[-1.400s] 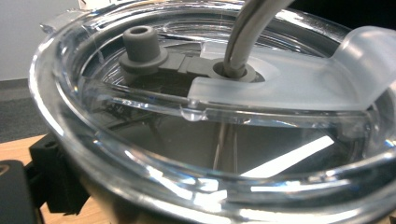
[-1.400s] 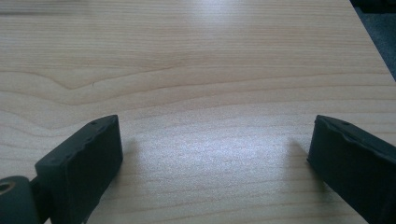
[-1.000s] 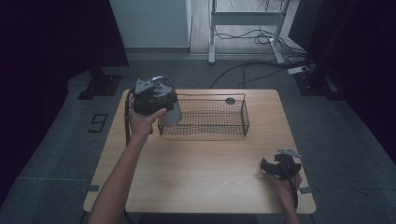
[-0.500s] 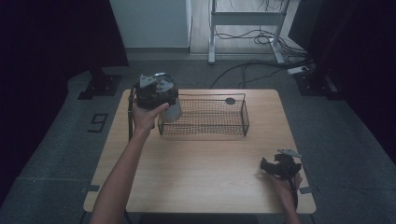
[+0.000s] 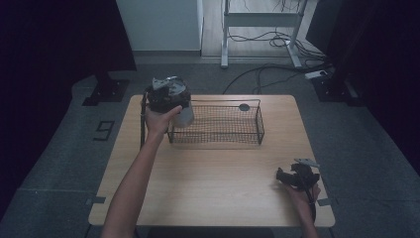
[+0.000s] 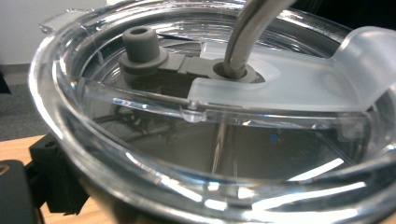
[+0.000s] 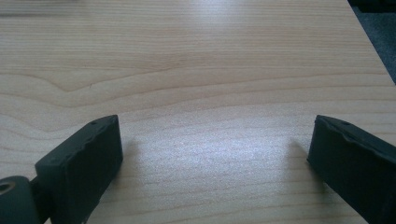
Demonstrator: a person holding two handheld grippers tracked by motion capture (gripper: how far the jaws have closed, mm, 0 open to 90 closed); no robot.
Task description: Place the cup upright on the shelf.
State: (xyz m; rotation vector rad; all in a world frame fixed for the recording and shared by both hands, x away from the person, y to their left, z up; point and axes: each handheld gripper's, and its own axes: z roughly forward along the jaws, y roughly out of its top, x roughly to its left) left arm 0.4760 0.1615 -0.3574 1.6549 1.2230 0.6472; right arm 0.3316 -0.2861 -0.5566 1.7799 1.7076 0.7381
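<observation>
The left gripper (image 5: 171, 99) holds a steel tumbler (image 5: 185, 115) in the air at the left end of the wire basket (image 5: 216, 124), at the far left of the surface (image 5: 213, 173). In the left gripper view the clear lid (image 6: 233, 121) sits very close to the camera, with a metal straw (image 6: 252, 28) through its grey grommet and a grey plug (image 6: 140, 44) beside it. One black finger (image 6: 51, 172) shows at the lower left against the cup wall; the fingers look closed on the tumbler, though the far one is hidden.

The right gripper (image 5: 295, 177) rests low on the near right of the surface, well apart from the basket, its fingers (image 7: 79, 163) spread wide with bare wood between them.

The step in hand looks like setting the tumbler into the basket. To do it well, the person should keep the cup upright so the straw does not tip out, carry it over the basket's left wall with its base clear of the wire rim, then lower it straight down until the base meets the mesh floor. The grip should loosen only once the cup stands on its own. A small dark disc (image 5: 244, 107) lies at the basket's far side, clear of the likely landing spot
</observation>
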